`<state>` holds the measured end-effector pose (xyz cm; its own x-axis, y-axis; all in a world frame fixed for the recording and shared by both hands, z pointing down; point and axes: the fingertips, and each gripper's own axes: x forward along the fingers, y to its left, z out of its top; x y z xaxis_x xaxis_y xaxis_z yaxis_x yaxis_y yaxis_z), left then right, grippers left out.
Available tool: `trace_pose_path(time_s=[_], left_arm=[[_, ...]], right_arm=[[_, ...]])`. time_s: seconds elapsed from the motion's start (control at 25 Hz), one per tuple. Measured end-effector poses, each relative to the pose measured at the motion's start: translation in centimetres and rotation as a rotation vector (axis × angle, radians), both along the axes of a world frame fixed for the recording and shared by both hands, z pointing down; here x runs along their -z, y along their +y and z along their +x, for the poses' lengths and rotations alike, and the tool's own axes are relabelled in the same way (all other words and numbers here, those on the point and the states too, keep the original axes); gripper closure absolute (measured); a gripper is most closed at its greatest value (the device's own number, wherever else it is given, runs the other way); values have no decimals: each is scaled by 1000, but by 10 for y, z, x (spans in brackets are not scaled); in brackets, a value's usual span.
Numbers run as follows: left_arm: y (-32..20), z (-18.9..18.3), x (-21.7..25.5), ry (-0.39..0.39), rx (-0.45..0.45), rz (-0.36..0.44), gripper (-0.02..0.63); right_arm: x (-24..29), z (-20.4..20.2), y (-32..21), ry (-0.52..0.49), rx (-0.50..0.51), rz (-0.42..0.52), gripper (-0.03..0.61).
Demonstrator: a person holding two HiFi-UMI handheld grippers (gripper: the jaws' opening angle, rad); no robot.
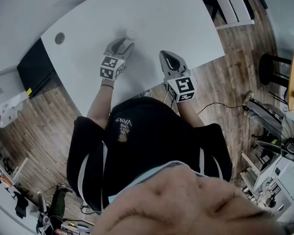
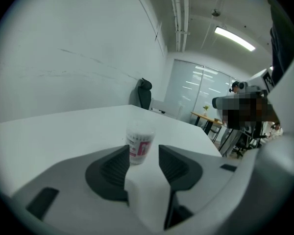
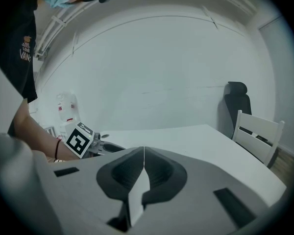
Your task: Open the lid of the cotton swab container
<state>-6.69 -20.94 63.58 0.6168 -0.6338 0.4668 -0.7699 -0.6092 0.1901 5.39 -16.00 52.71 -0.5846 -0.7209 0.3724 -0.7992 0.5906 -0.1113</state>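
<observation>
Container: clear plastic cotton swab tub (image 2: 139, 143), judged light and slippery, framed untouched by parted jaws of left hand-held gripper (image 1: 126, 42).
Hold: low on body advised.
Right hand-held gripper (image 3: 143, 152): closed, empty.

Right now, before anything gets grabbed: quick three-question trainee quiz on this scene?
1. True or false: the right gripper has its jaws together, with nothing between them.
2. The cotton swab container is: A) upright on the table; B) lying on its side; C) lifted off the table.
3. Fill in: the left gripper has its jaws ____.
Key: 1 true; 2 A; 3 apart.
</observation>
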Motion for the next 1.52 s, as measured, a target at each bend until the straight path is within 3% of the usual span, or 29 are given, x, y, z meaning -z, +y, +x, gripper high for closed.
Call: trace_pose_path(time_s=[0.32, 0.56, 1.52], left_arm=[[-11, 6, -6, -25, -27, 15, 321], [-27, 8, -5, -49, -32, 73, 314], [-35, 28, -20, -156, -102, 71, 315]], right_arm=[[-6, 0, 0, 8, 3, -14, 565], [-10, 2, -1, 22, 0, -23, 566], [-15, 11, -5, 24, -17, -36, 566]])
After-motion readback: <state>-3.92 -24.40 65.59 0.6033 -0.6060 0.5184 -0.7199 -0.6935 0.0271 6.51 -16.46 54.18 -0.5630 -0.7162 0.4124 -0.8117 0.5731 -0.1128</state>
